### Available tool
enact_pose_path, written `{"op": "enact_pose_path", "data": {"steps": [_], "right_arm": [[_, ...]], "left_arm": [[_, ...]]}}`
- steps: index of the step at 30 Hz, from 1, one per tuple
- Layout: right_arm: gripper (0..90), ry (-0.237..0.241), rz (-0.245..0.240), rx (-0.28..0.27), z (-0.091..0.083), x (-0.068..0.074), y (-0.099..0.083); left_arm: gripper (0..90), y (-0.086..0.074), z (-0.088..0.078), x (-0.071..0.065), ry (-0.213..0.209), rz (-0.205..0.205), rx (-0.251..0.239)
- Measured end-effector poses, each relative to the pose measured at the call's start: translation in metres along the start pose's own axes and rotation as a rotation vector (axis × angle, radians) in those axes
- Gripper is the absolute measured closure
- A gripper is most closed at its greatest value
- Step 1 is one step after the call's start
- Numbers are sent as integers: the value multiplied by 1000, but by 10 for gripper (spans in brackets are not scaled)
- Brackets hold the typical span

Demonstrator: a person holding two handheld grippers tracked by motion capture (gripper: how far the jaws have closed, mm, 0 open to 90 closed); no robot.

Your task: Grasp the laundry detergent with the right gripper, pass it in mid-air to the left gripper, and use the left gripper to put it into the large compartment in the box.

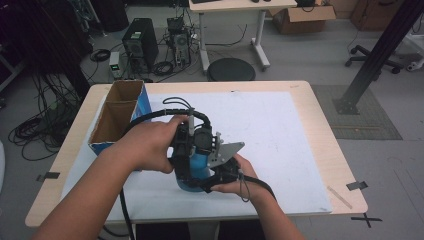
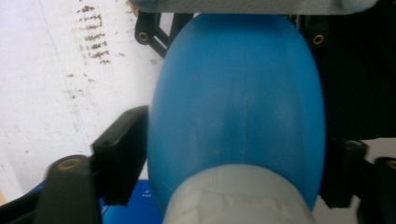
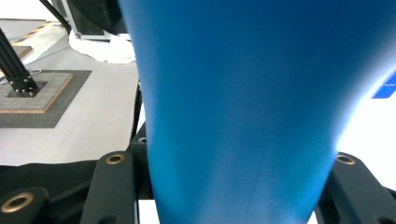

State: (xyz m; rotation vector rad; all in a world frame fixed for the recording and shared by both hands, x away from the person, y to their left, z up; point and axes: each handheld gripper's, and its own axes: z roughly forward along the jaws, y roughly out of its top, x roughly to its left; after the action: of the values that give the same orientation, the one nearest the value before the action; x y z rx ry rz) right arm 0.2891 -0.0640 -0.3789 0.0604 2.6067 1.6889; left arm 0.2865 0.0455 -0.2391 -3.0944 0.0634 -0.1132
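A blue plastic bottle [image 1: 198, 169] stands on the white mat [image 1: 270, 130] near the table's front, held between both hands. My left gripper [image 1: 189, 150] comes down on it from above. In the left gripper view the bottle [image 2: 238, 102] runs away from a whitish cap [image 2: 233, 196], and the black pads [image 2: 122, 154] touch it on both sides. My right gripper [image 1: 212, 179] grips the bottle low down from the right. In the right gripper view the blue body [image 3: 243, 102] sits between the two jaws, with both fingers [image 3: 114, 186] against it.
An open cardboard box [image 1: 119, 116] with a blue side stands at the table's back left. The mat stretches bare to the right and back. Beyond the table are computer towers [image 1: 140, 42], a round black stool [image 1: 231, 69] and a slanted black post [image 1: 380, 50].
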Motion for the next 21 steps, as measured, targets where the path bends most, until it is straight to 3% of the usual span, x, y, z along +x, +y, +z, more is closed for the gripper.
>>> {"op": "enact_pose_path", "data": {"steps": [4, 21], "right_arm": [[449, 0, 0, 3, 0, 0, 0], [449, 7, -14, 0, -2, 2, 2]], "left_arm": [[375, 0, 1, 0, -2, 7, 13], [391, 2, -2, -4, 3, -26, 15]]}}
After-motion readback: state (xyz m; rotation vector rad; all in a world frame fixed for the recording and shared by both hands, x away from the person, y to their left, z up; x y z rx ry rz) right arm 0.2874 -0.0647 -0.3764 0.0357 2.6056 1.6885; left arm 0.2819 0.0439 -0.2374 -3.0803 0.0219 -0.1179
